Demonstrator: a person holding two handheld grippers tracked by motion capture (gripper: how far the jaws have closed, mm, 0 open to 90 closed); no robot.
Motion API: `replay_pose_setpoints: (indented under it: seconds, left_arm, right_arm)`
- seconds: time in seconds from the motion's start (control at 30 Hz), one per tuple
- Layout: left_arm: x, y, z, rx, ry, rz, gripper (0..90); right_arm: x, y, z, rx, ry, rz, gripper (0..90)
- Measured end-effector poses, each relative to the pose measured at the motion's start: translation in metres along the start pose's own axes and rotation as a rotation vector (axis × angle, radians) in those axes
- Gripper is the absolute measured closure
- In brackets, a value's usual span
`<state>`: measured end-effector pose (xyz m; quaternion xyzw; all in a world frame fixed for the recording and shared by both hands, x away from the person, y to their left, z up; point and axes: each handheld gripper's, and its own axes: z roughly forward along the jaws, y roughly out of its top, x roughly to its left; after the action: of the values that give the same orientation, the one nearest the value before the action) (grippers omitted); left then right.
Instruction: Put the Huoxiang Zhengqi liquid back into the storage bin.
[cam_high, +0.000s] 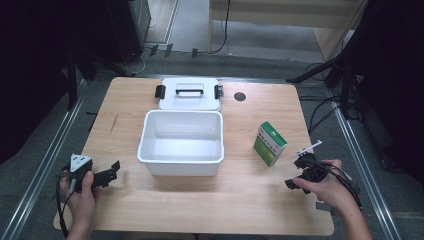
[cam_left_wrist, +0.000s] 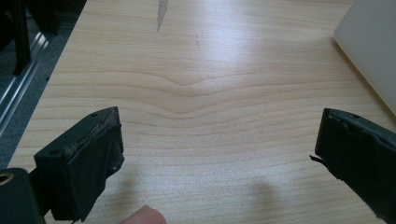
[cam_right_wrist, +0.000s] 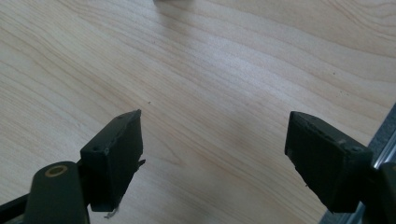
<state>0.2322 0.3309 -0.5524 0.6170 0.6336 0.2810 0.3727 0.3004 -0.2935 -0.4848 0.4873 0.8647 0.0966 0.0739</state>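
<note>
A white open bin stands at the middle of the wooden table, and its white lid with a black handle lies just behind it. A green and white carton stands upright to the right of the bin. My left gripper rests near the front left, left of the bin, and is open over bare wood. The bin's corner sits ahead of it to the right. My right gripper hovers at the front right, just below the carton, and is open with nothing between its jaws.
The table's right edge lies close beside my right gripper. A dark round hole marks the tabletop right of the lid. Metal rails, stands and cables surround the table on the floor.
</note>
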Motion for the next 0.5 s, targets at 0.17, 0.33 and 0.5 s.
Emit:
replay_pose_setpoints:
  seconds: [0.17,0.33,0.5]
  left_arm:
    - [0.0,0.0,0.0,0.002,0.0,0.0,1.8]
    - [0.0,0.0,0.0,0.002,-0.001,-0.001,1.8]
    - [0.0,0.0,0.0,0.002,-0.002,-0.001,1.8]
  right_arm:
    - [0.0,0.009,-0.005,0.068,-0.005,-0.014,18.6]
    - [0.001,0.019,-0.012,0.103,-0.009,-0.025,18.4]
    - [0.003,0.028,-0.02,0.12,-0.004,-0.049,18.5]
